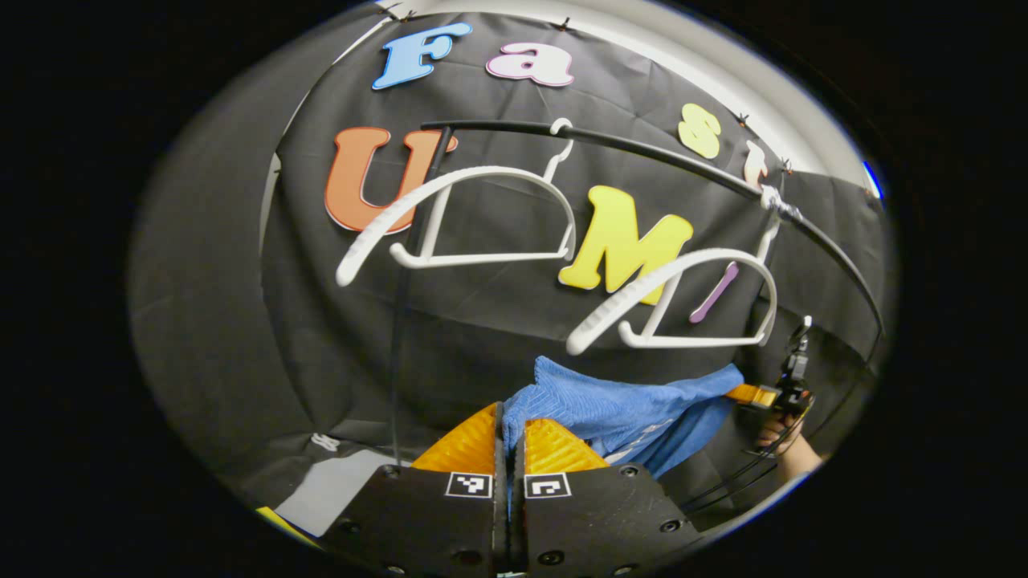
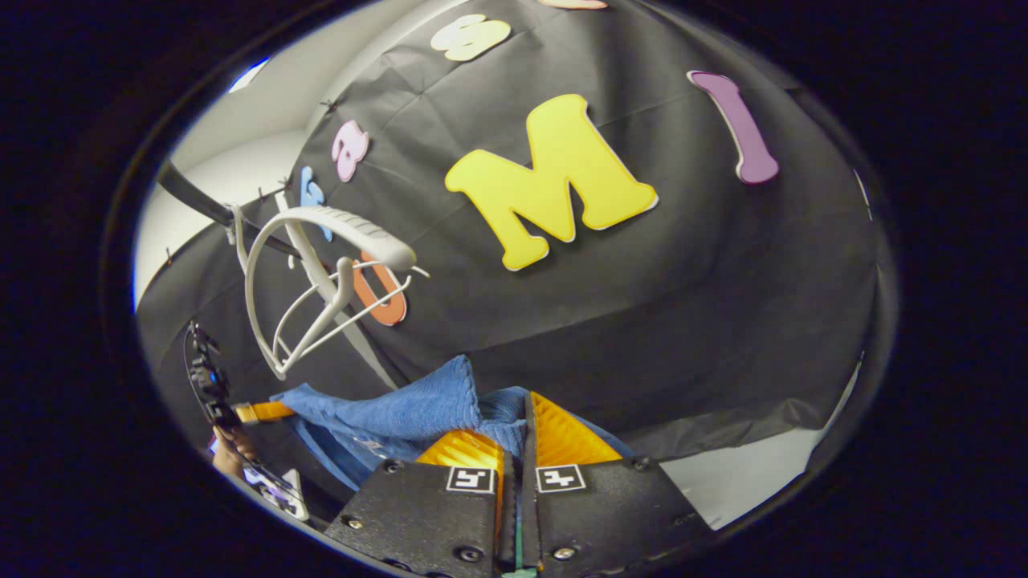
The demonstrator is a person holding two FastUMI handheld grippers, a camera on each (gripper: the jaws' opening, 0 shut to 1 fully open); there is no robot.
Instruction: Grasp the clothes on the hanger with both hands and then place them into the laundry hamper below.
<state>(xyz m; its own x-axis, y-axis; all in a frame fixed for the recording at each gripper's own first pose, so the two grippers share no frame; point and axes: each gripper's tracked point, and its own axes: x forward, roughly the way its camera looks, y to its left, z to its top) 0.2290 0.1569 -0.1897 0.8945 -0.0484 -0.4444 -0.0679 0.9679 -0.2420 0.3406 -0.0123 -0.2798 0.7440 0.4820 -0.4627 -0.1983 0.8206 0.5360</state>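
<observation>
A blue garment (image 1: pixel 618 409) hangs stretched between both grippers, below two bare white hangers (image 1: pixel 482 217) (image 1: pixel 683 301) on a black rail (image 1: pixel 642 148). My left gripper (image 1: pixel 509 437) is shut on one end of the cloth. Far to the right in the left gripper view, the right gripper (image 1: pixel 755 395) pinches the other end, with a hand (image 1: pixel 783 441) behind it. In the right gripper view the blue garment (image 2: pixel 401 417) runs from my right gripper (image 2: pixel 518 433), shut on it, out to the left gripper (image 2: pixel 261 412) at the left. A white hanger (image 2: pixel 321 273) hangs above.
The black rail's upright post (image 1: pixel 401 321) stands left of the garment. A pale floor patch (image 1: pixel 337 490) lies at the lower left in the left gripper view. Pale floor (image 2: pixel 747 474) also lies at the lower right in the right gripper view, below the black cloth wall.
</observation>
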